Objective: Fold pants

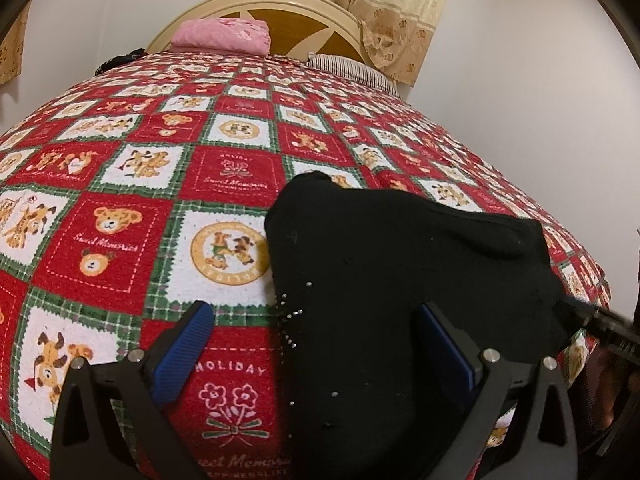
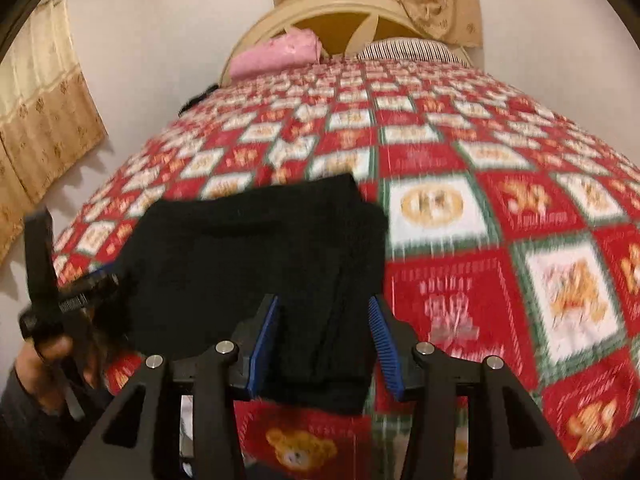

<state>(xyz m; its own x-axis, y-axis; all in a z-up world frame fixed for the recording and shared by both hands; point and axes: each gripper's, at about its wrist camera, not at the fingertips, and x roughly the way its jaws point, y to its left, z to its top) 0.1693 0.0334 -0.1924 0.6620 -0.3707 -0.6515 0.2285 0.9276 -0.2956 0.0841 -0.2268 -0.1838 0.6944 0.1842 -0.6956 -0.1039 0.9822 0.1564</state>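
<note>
The red, white and green patchwork teddy-bear bedspread [image 1: 120, 208] carried the black knit pants [image 1: 384, 272], bunched near its foot edge. The bundle's long axis appeared to run from that edge toward the headboard. The left gripper [image 1: 316, 344] stood wide open, the pants lying across its right side. The right gripper [image 2: 326, 344], nearer, stood open astride the narrow near end.

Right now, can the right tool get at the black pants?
Probably yes: the right tool is open, and a fold of the black pants already lies between its fingers, with nothing in the way.
</note>
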